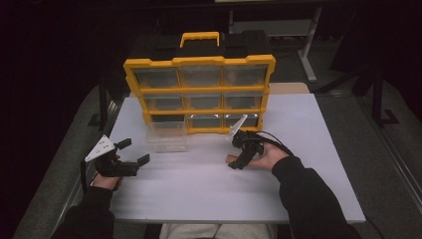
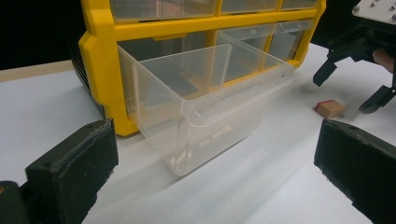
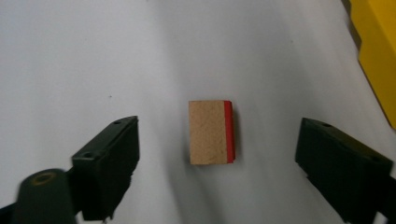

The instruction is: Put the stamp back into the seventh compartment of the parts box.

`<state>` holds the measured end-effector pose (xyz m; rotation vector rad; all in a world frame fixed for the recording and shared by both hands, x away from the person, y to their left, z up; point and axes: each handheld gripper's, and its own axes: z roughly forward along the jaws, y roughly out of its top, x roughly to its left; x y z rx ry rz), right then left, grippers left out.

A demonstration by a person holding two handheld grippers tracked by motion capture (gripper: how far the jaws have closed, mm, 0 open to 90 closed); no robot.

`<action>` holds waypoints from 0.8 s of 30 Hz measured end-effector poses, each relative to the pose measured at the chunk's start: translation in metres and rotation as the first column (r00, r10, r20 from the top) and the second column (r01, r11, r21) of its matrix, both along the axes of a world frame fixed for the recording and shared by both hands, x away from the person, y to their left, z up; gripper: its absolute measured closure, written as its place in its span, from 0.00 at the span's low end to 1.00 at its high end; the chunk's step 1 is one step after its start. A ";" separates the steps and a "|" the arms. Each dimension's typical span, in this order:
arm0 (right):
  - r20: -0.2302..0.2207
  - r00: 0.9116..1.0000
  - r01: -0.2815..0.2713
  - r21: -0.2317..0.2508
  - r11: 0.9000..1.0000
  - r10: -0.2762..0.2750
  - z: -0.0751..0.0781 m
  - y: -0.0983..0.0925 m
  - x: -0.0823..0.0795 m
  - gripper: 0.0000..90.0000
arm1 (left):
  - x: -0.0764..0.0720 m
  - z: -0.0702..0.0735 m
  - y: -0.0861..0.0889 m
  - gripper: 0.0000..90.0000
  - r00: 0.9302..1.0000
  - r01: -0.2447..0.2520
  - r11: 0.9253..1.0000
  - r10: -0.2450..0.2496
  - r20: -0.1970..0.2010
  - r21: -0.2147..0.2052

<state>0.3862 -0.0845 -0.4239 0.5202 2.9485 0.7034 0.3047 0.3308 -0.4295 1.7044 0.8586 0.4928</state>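
Note:
A small block (image 3: 210, 131) with a tan top and one red side lies flat on the white table (image 1: 308, 174). My right gripper (image 3: 215, 163) hangs over it, pointing down, with one jaw on each side of the block and a clear gap to both. The left gripper view catches the same block (image 2: 329, 108) under the right gripper (image 2: 350, 88). My left gripper (image 1: 135, 151) rests open near the table's left edge, aimed at a clear drawer (image 2: 205, 107) with nothing seen in it. That drawer is pulled out of the bottom left slot of the yellow organizer (image 1: 199, 62).
The organizer stands upright at the back of the table, with three rows of clear drawers and a yellow handle (image 1: 199, 38) on top. Dark floor and table legs surround the table. White tabletop lies between the two hands.

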 end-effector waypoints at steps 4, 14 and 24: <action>-0.008 1.000 -0.016 -0.009 1.000 0.016 -0.002 0.003 0.003 0.24 | 0.000 0.000 0.000 0.00 1.000 -0.001 1.000 0.001 -0.001 0.001; -0.025 0.999 -0.031 -0.036 0.999 0.030 -0.008 0.003 0.008 0.40 | 0.000 0.000 0.000 0.00 1.000 0.002 1.000 -0.002 -0.003 0.002; -0.063 0.997 -0.048 -0.034 0.998 0.046 -0.010 0.007 0.010 0.71 | 0.000 0.000 -0.001 0.00 1.000 0.004 1.000 -0.004 -0.003 0.007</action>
